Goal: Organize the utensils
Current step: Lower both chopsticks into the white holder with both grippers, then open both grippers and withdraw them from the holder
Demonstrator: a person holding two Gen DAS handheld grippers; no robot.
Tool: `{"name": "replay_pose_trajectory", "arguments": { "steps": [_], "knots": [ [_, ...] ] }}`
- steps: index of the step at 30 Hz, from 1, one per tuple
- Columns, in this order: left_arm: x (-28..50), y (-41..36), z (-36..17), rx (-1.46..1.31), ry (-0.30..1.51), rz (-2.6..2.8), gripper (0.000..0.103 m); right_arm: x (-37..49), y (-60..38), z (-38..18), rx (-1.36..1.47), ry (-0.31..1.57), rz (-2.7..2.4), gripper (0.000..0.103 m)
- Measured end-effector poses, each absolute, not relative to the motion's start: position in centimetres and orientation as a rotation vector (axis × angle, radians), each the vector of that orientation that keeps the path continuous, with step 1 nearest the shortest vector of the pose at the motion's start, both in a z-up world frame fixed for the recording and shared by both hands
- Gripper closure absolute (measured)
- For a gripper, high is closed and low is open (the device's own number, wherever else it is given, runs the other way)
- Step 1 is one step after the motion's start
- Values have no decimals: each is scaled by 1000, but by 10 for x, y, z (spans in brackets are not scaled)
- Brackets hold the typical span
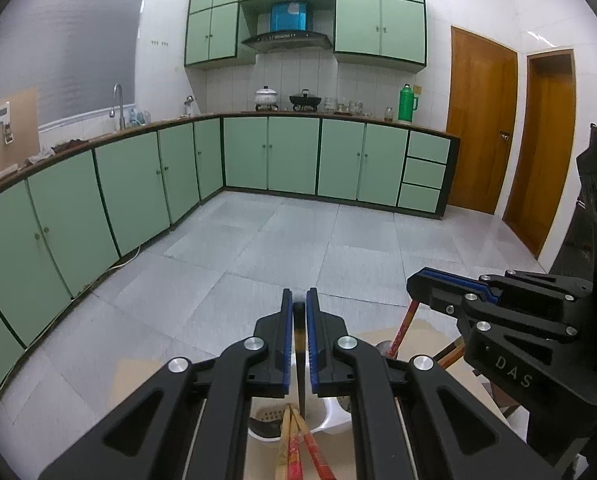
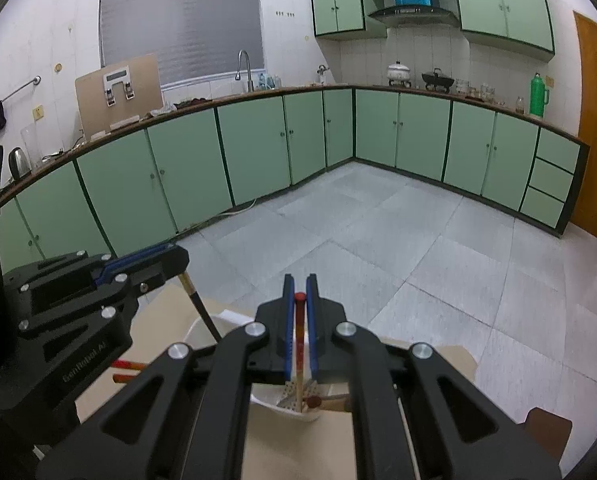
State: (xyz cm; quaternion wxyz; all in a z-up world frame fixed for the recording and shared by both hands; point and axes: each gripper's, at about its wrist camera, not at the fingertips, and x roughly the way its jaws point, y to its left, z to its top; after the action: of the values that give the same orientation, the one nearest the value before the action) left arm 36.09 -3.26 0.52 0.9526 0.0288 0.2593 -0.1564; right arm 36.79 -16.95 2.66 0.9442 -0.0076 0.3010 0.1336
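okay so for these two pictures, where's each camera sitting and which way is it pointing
Left wrist: on the left gripper, angled down over a white holder, shut on a dark chopstick; right gripper at right.
Right wrist: on the right gripper, angled down, shut on a red chopstick; left gripper at left.
Shared: green cabinets, tiled floor, green thermos, each other's gripper.

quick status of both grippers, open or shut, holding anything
left gripper: shut on a dark-handled chopstick, its lower end in the white holder.
right gripper: shut on a red-tipped chopstick, over the same white holder.
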Motion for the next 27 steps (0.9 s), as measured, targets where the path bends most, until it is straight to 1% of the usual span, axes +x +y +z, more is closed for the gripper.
{"name": "replay_pose_trajectory", "arguments": {
  "steps": [3, 6, 8, 10, 11, 12, 13, 14, 15, 16, 17, 18, 19, 20, 22, 23, 24, 25, 26, 27],
  "knots": [
    [363, -31, 3, 53, 542, -311, 96, 370, -173, 24, 6, 633, 275, 98],
    [362, -28, 6, 45, 537, -303, 96, 367, -177, 28, 24, 621, 266, 95],
    [358, -26, 11, 35, 529, -303, 93, 364, -182, 32, 38, 610, 264, 95],
    [354, -23, 16, 25, 516, -301, 85, 360, -188, 38, 52, 596, 261, 93],
    [352, -22, 19, 22, 511, -299, 84, 357, -191, 42, 61, 588, 258, 92],
    [348, -21, 23, 17, 502, -300, 81, 353, -193, 45, 70, 577, 256, 89],
    [345, -19, 26, 15, 496, -301, 79, 350, -196, 48, 74, 569, 255, 83],
    [341, -18, 29, 14, 488, -299, 74, 344, -199, 52, 78, 555, 250, 80],
    [334, -16, 32, 12, 479, -294, 66, 340, -202, 54, 79, 548, 245, 72],
    [329, -13, 34, 9, 472, -292, 63, 334, -205, 56, 82, 539, 241, 66],
    [325, -13, 36, 6, 469, -290, 59, 327, -208, 58, 86, 528, 237, 64],
    [318, -10, 37, 1, 466, -286, 55, 321, -211, 59, 89, 522, 234, 58],
    [313, -8, 38, -3, 466, -285, 53, 312, -215, 60, 94, 516, 227, 52],
    [306, -5, 38, -10, 466, -280, 48, 305, -220, 59, 98, 512, 221, 49],
    [293, -1, 37, -24, 467, -278, 45, 288, -228, 56, 109, 506, 209, 40],
    [288, 2, 37, -30, 467, -274, 41, 281, -232, 54, 112, 507, 205, 38],
    [278, 4, 34, -35, 470, -266, 35, 274, -236, 52, 116, 506, 201, 32],
    [272, 6, 33, -36, 471, -261, 33, 267, -238, 49, 118, 505, 197, 27],
    [266, 7, 31, -35, 473, -256, 29, 257, -241, 46, 118, 505, 188, 24],
    [256, 8, 27, -29, 474, -250, 25, 248, -242, 44, 118, 505, 180, 16]
  ]
}}
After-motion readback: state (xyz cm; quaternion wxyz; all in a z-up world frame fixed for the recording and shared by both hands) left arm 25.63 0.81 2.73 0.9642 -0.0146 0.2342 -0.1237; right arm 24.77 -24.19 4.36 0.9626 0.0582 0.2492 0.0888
